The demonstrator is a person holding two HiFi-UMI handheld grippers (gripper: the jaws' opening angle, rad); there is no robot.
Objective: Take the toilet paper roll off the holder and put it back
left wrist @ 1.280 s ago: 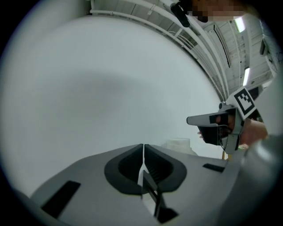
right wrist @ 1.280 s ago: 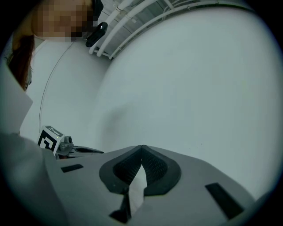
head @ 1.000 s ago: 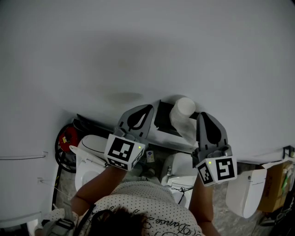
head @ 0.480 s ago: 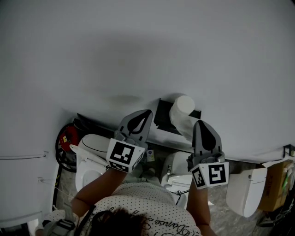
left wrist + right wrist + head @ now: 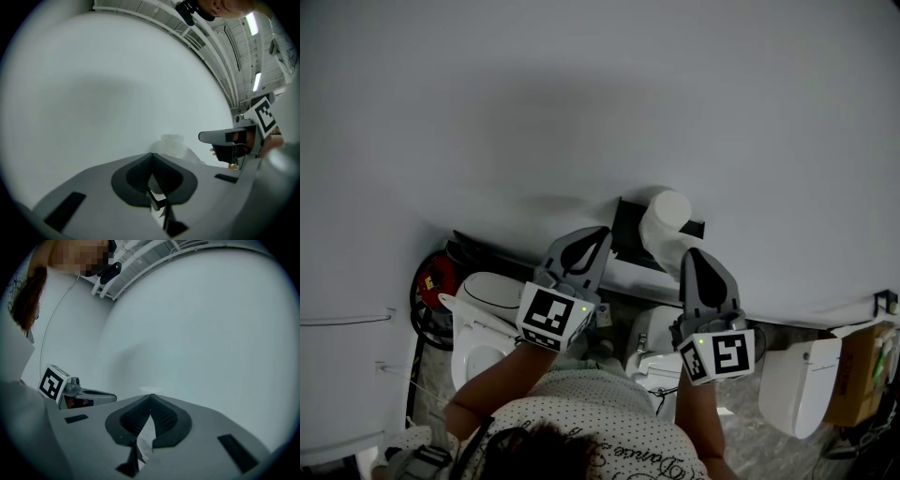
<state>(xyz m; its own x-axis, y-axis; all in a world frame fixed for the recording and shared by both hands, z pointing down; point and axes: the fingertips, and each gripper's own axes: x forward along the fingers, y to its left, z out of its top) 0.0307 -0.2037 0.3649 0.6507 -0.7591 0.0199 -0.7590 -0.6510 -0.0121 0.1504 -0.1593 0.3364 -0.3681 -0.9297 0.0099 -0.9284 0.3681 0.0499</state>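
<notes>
Paper first: in the head view the white cylindrical toilet paper roll (image 5: 667, 225) sat on the black wall-mounted holder (image 5: 628, 230) against the plain white wall (image 5: 581, 112). It lay at 3 o'clock from the tips of the grey plastic left gripper (image 5: 598, 234) and at 11 o'clock from those of the grey plastic right gripper (image 5: 692, 255). It was near both, and whether either touched it was hard to judge. The holder's right part was hidden behind the roll.

In the left gripper view the jaws were pressed together with nothing gripped, their dark ribbed pads (image 5: 161, 176) meeting in a point. The roll (image 5: 172, 144) rose just past them at 1 o'clock, soft and crinkled, its lower part cut off by the jaws. The right gripper stood at 3 o'clock.

In the right gripper view the jaws were likewise closed. Only the roll's flat round end (image 5: 151, 391) peeked over the tips at 12 o'clock. A pale sliver showed low between the pads, too unclear to name.
</notes>
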